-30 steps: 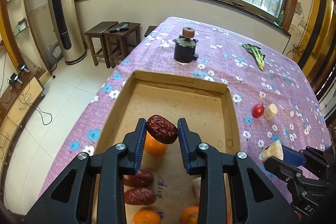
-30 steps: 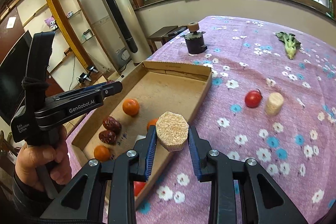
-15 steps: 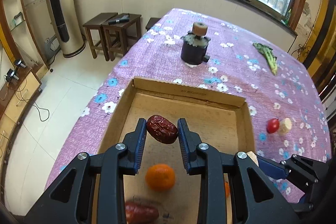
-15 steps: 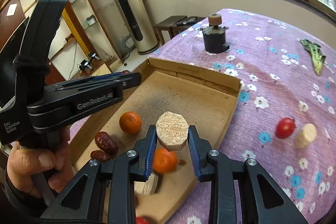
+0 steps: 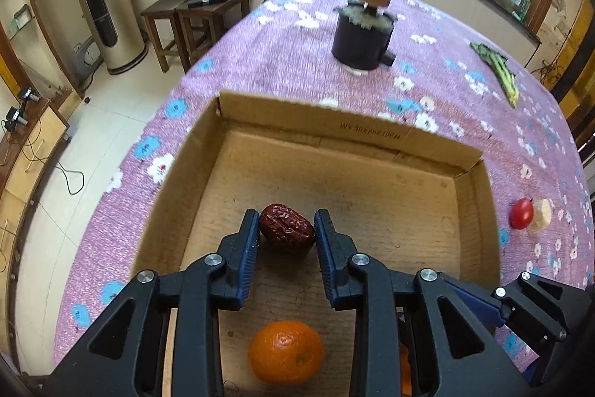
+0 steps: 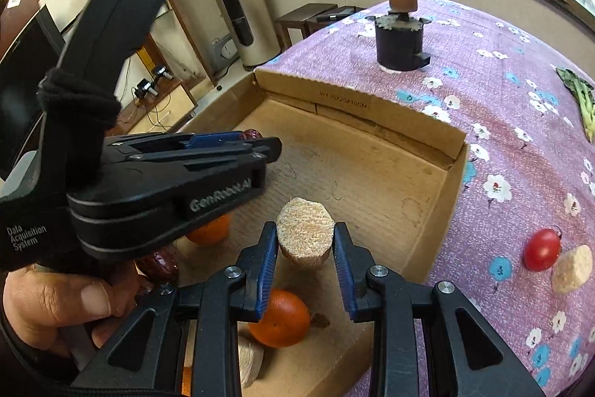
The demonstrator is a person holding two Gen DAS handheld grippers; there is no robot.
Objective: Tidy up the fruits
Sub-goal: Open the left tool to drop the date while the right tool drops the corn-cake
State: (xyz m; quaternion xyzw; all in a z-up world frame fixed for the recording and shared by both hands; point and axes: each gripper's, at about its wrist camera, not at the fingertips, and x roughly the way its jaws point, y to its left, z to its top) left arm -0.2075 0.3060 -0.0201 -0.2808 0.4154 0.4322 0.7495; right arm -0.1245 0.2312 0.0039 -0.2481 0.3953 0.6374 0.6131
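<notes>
My left gripper [image 5: 286,227] is shut on a wrinkled dark red date [image 5: 286,229], held low over the floor of the open cardboard box [image 5: 346,125]. An orange [image 5: 285,351] lies on the box floor just below it. My right gripper [image 6: 305,240] is shut on a beige corn-cob piece [image 6: 305,234] over the same box [image 6: 357,106]. Below it lie an orange [image 6: 279,319], a second orange [image 6: 210,231], a date [image 6: 160,263] and another beige piece [image 6: 250,363]. The left gripper's body [image 6: 174,185], in a hand [image 6: 55,307], fills the left of the right wrist view.
On the purple flowered cloth right of the box lie a red tomato [image 6: 541,249] and a beige chunk [image 6: 572,268]. A dark pot [image 5: 362,38] with a cork-like knob stands beyond the box. A green vegetable [image 5: 498,69] lies far right. Stools [image 5: 193,13] stand off the table's left edge.
Both grippers have moved forward and down over the box, still holding the date and the corn piece. The fruits on the box floor slid toward the bottom of both views.
</notes>
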